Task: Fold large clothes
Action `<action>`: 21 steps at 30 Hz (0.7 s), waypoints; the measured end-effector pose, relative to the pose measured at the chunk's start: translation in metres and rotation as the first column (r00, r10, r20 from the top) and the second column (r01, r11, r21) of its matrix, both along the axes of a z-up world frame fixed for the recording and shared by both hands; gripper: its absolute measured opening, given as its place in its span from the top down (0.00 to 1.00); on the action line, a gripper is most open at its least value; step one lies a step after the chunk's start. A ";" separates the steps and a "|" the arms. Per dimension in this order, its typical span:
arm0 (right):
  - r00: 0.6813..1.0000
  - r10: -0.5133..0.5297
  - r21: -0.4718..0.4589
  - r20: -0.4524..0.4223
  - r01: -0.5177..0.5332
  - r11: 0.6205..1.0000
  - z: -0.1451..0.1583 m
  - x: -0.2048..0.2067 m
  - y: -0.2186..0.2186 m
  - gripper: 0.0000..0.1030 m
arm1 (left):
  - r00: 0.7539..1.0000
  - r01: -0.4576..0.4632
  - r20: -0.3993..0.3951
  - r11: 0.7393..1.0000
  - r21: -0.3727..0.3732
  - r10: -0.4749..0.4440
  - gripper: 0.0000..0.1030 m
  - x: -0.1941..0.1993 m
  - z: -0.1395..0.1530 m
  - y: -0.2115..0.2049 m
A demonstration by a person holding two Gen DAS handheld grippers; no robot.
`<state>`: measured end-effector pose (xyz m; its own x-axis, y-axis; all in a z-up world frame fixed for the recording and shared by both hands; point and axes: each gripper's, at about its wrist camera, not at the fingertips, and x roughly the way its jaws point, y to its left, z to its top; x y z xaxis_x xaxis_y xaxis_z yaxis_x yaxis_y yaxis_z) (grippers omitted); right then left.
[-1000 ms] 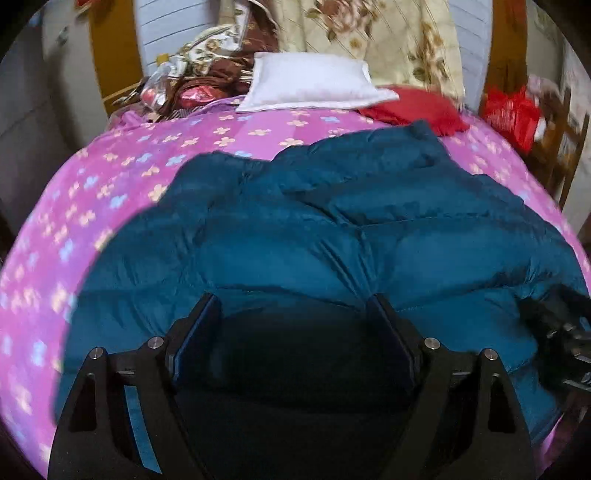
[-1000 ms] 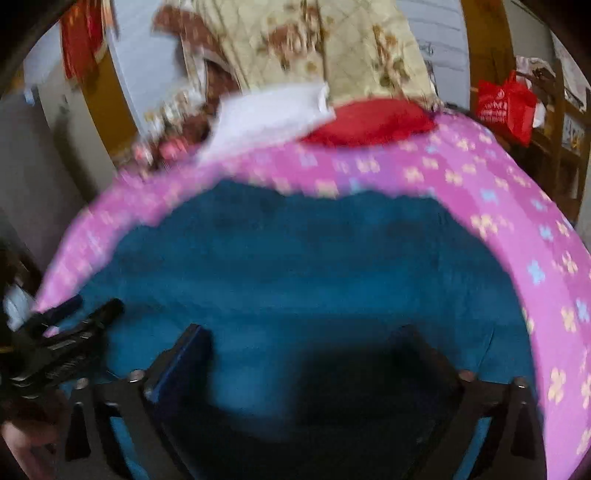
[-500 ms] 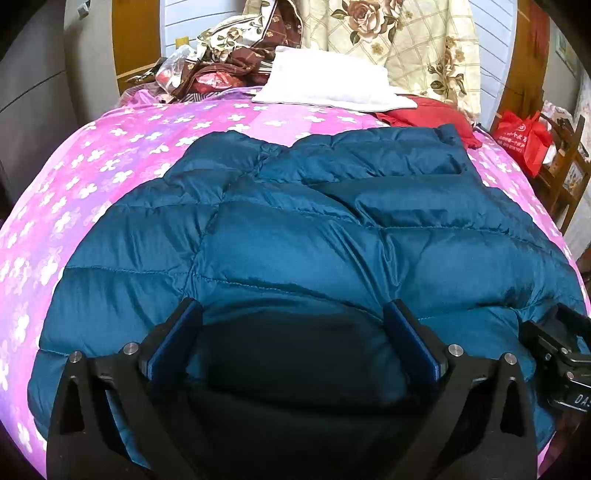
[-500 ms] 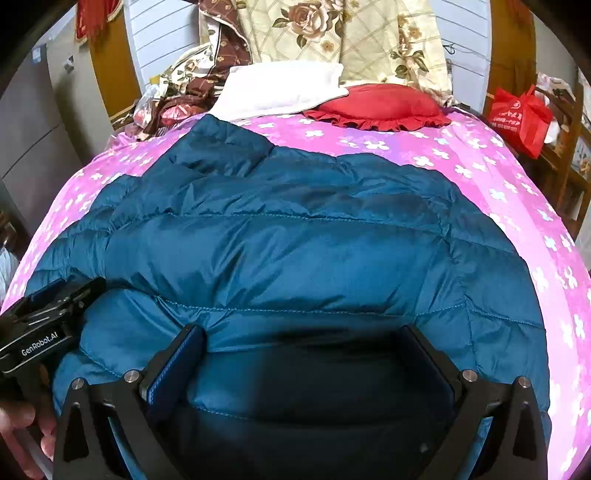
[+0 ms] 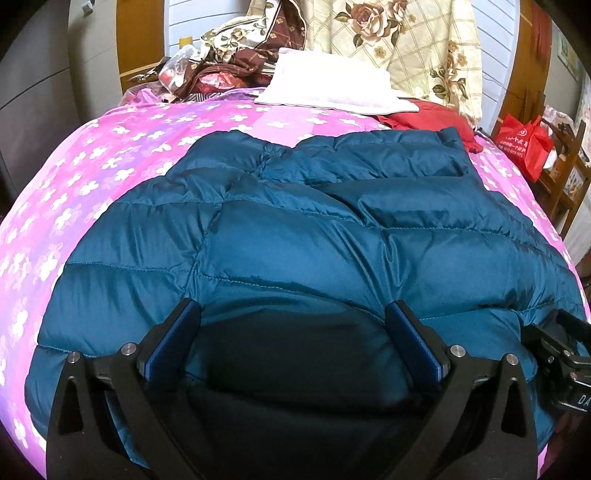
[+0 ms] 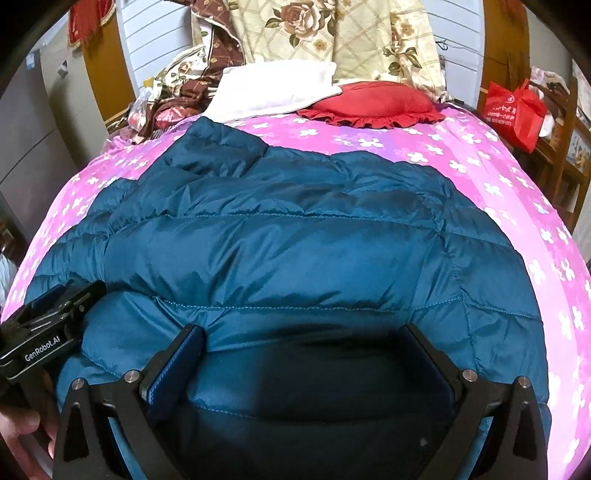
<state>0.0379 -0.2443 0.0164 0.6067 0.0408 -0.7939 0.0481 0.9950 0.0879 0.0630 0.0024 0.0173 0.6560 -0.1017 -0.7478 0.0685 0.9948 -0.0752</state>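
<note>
The teal puffer jacket [image 5: 306, 236] is lying spread on a bed [image 5: 92, 177] covered in pink flowered sheets, pillows [image 6: 273, 88] piled beyond. Both tongs, left [image 5: 293, 332] just widened and right [image 6: 306, 354], are hovering apart above it; "GenRobot.AI" is showing on the left one's body.

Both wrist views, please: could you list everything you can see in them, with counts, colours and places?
down jacket: one, teal, spread flat on the bed, nearest the grippers
bedspread: one, pink with white flowers, under the jacket
pillow: one, white, at the head of the bed
cushion: one, red with a frilled edge, right of the pillow
floral quilt: one, cream with roses, against the wall behind the pillow
heap of cloth: one, brown patterned, left of the pillow
bag: one, red, on wooden furniture right of the bed
left gripper: one, black with blue pads, jaws wide and just opened, over the jacket's near edge
right gripper: one, same colours, jaws wide, over the near edge
hand: one, holding the left gripper
</note>
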 end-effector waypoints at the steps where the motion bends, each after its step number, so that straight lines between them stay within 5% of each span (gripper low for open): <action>1: 1.000 0.006 0.002 0.002 -0.006 1.000 -0.001 -0.001 -0.001 0.00 | 1.000 0.000 -0.001 1.000 -0.001 0.000 0.01 0.000 0.000 0.000; 9: 0.999 0.037 -0.013 0.034 -0.037 0.999 -0.003 -0.005 0.000 0.00 | 1.000 0.017 -0.009 1.000 -0.014 -0.017 0.02 0.000 0.006 0.003; 12: 0.999 0.038 -0.004 0.036 -0.038 0.999 -0.002 -0.006 0.000 0.00 | 0.994 -0.003 0.105 0.999 -0.038 0.006 0.02 -0.003 0.035 0.024; 15: 0.998 0.039 -0.004 0.039 -0.039 0.999 -0.002 -0.007 -0.001 0.00 | 0.981 -0.092 0.173 0.995 0.027 0.086 0.02 0.006 0.050 0.055; 21: 0.999 0.038 0.003 0.033 -0.038 0.999 0.000 -0.006 -0.001 0.00 | 0.976 -0.216 -0.031 0.974 -0.062 0.215 0.02 0.046 0.015 0.133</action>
